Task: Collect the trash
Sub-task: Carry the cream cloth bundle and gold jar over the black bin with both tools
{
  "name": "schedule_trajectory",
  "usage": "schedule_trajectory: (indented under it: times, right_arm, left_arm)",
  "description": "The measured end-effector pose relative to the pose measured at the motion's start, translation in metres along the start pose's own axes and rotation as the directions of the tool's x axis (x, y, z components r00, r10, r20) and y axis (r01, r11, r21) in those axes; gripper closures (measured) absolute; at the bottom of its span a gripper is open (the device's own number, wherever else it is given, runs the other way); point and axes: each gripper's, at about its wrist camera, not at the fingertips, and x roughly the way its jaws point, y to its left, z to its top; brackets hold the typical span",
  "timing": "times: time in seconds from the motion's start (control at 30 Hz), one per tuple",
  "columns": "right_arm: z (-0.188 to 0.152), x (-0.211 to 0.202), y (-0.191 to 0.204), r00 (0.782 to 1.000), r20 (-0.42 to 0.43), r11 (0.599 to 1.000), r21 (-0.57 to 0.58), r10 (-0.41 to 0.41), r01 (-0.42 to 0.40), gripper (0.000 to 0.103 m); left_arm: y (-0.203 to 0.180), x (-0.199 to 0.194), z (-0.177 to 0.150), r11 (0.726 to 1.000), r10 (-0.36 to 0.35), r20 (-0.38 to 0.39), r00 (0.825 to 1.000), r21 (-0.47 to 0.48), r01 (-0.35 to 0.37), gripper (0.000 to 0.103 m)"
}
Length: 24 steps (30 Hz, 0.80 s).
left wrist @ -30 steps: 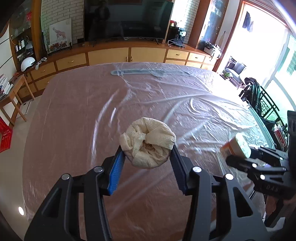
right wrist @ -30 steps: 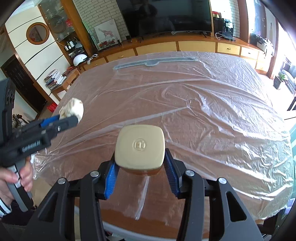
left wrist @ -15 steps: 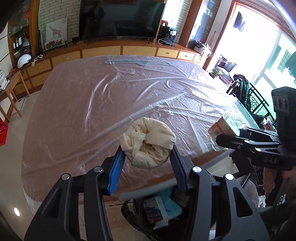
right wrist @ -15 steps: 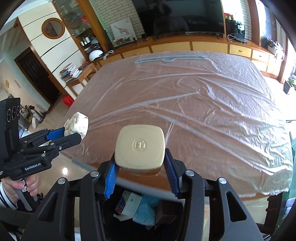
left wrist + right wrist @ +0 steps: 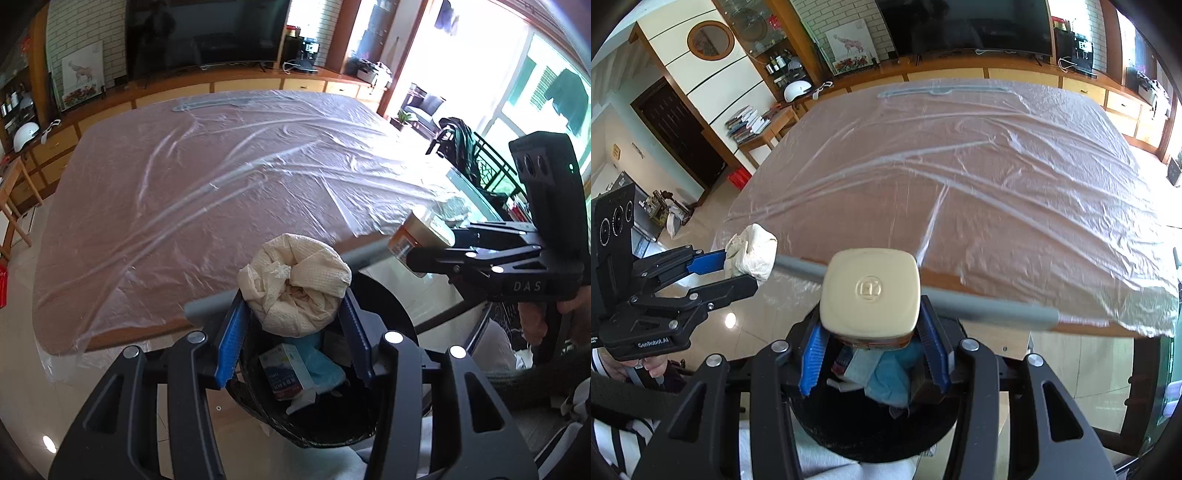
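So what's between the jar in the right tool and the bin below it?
Only air: in the right wrist view the jar hangs over the bin, with trash inside.

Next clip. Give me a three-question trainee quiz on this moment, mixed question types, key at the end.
1. True or false: the left gripper is empty.
2. What does the right gripper hold? A) blue cloth B) jar with a cream lid C) small carton
3. Fill in: both grippers hang over the black ____.

Key:
1. False; it is shut on the crumpled cream cloth.
2. B
3. trash bin, which already holds a carton and something blue.
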Motion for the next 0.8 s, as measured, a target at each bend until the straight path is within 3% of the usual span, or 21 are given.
schedule_trajectory:
  times: [0.8]
  right_arm:
    - [-0.054, 0.018, -0.008, 0.995, -0.102, 1.000, -0.016, -0.023, 0.022, 0.057]
  left_arm:
    - [-0.026, 0.029, -0.055, 0.999, 0.035, -0.112, 0.993, 0.007, -0.035, 0.053]
